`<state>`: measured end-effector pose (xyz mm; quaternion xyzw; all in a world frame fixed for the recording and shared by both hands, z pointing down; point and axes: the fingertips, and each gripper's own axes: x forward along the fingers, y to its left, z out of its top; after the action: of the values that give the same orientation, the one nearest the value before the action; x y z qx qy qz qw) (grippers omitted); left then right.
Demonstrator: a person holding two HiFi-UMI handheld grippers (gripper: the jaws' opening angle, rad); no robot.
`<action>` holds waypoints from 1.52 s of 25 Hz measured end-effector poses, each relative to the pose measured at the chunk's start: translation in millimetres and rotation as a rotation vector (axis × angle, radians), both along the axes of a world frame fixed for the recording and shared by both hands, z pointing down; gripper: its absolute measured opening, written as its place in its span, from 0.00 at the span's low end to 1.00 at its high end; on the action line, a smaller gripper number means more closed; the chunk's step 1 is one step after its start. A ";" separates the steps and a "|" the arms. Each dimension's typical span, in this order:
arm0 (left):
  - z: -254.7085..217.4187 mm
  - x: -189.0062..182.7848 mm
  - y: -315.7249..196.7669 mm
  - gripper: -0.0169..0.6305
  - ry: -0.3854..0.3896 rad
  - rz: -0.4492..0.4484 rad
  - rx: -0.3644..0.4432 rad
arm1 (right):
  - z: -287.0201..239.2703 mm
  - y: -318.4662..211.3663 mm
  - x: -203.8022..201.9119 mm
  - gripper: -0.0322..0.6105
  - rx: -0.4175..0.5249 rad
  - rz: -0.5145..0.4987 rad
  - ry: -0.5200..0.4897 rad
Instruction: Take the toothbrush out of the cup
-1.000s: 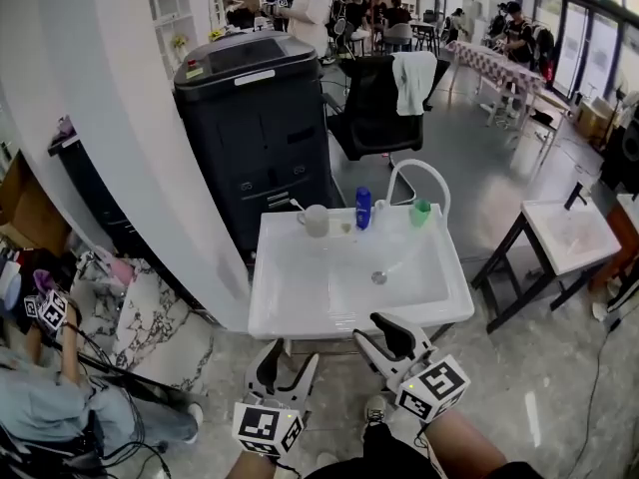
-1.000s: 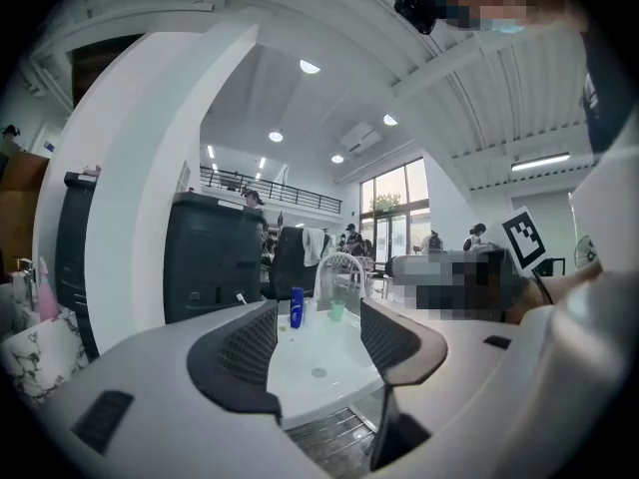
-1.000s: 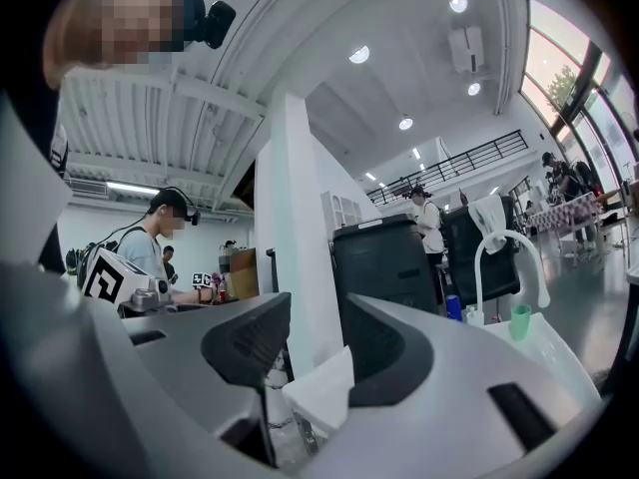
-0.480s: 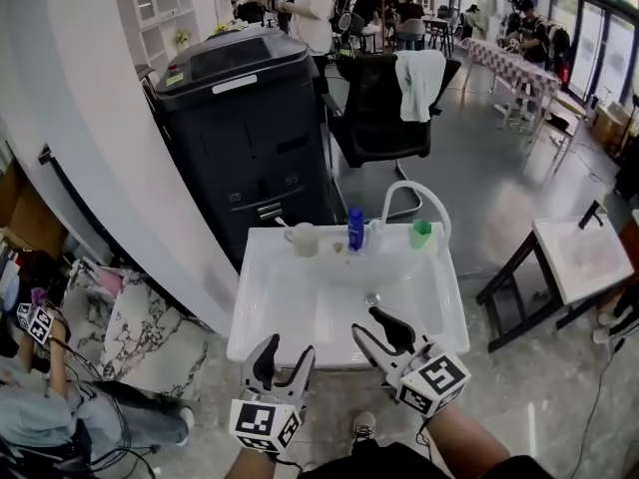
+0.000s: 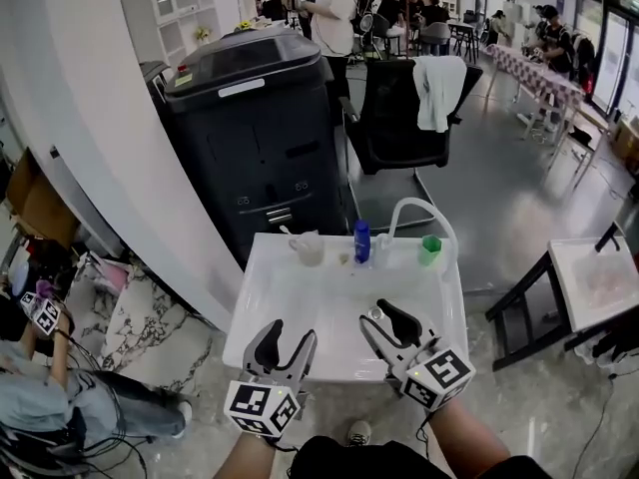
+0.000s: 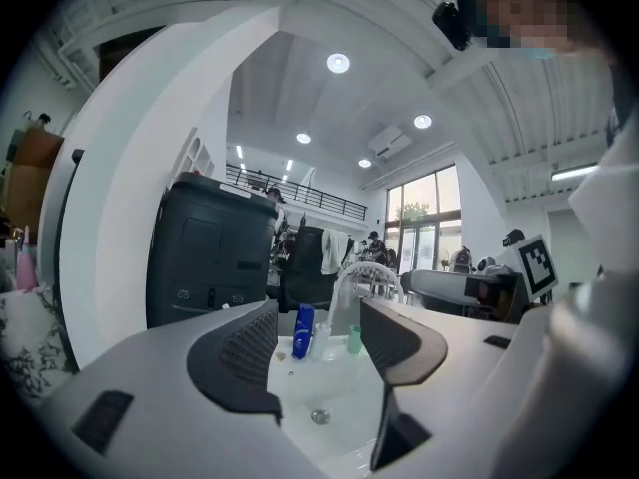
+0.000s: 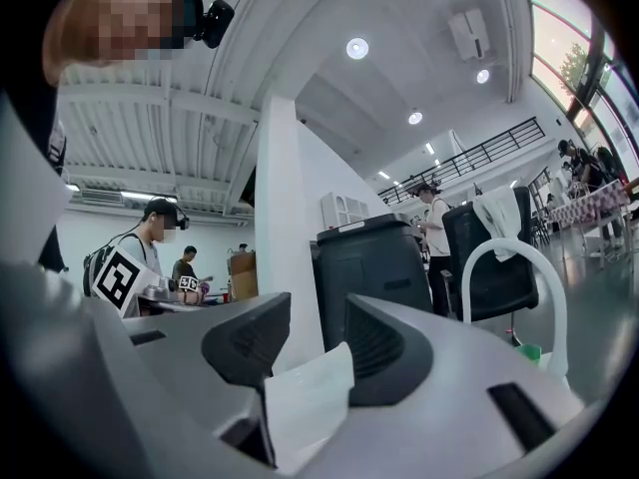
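Observation:
A pale cup (image 5: 309, 250) stands on the back left ledge of the white sink (image 5: 262, 319), with a toothbrush (image 5: 288, 234) leaning out of it to the left. My left gripper (image 5: 282, 342) hovers open at the sink's front edge, well short of the cup. My right gripper (image 5: 384, 319) is open over the front right of the basin, also empty. In the left gripper view my left gripper (image 6: 319, 342) frames the basin; the cup is hidden behind a jaw. In the right gripper view my right gripper (image 7: 318, 342) points up and away from the cup.
A blue bottle (image 5: 361, 240), a white arched faucet (image 5: 414, 218) and a green cup (image 5: 430, 249) share the back ledge. A big black machine (image 5: 255, 138) stands behind the sink, a white wall (image 5: 90, 148) to its left and a second basin (image 5: 604, 279) to the right.
The sink has come nearer. Both grippers have moved forward from short of its front edge to over the rim, both still open.

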<state>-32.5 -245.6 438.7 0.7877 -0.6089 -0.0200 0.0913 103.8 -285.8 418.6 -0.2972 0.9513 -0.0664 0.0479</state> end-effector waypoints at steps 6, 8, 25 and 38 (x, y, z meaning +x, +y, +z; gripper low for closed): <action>-5.4 -9.6 -27.7 0.43 0.023 -0.031 -0.001 | -2.0 -18.5 1.7 0.32 -0.002 -0.013 0.001; -6.8 -13.2 -37.5 0.43 0.031 -0.037 -0.002 | -4.0 -24.9 1.0 0.32 -0.001 -0.014 0.000; 31.0 -55.5 -135.5 0.43 0.184 -0.014 -0.084 | 6.0 -93.4 -31.5 0.32 -0.022 0.012 0.008; 73.5 -88.6 -211.2 0.43 0.239 0.039 -0.176 | 24.0 -147.1 -68.5 0.32 -0.057 0.060 0.029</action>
<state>-121.1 -456.8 512.2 0.7802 -0.5779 -0.0583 0.2322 35.3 -432.9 442.6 -0.3277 0.9403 -0.0876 0.0278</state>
